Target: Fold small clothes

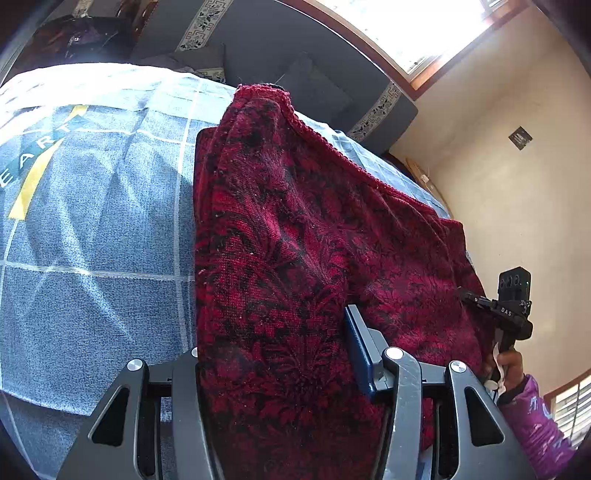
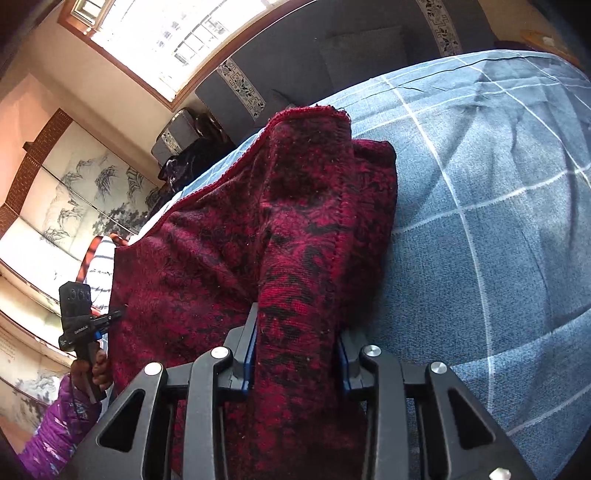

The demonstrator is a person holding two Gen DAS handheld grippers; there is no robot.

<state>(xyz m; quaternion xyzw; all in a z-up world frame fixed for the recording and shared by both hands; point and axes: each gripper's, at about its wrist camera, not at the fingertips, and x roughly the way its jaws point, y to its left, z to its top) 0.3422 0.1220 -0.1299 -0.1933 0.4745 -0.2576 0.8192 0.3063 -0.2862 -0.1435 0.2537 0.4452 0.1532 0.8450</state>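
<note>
A dark red knitted garment (image 1: 295, 240) with a black floral pattern hangs stretched between both grippers above a blue checked cloth (image 1: 92, 221). My left gripper (image 1: 280, 354) is shut on one edge of it; the cloth drapes over and hides the left finger, and one blue fingertip pad (image 1: 356, 347) shows. My right gripper (image 2: 297, 354) is shut on the other edge (image 2: 295, 258), with the fabric bunched between its fingers. Each gripper also shows in the other's view, the right one (image 1: 511, 306) and the left one (image 2: 79, 317), each held by a hand in a purple sleeve.
The blue checked cloth (image 2: 498, 221) covers the surface under the garment. A dark grey sofa (image 1: 295, 48) with patterned trim stands behind it under a bright window (image 2: 166, 33). A dark bag (image 2: 192, 155) sits at the sofa's end. A striped cloth (image 2: 101, 266) lies at the left.
</note>
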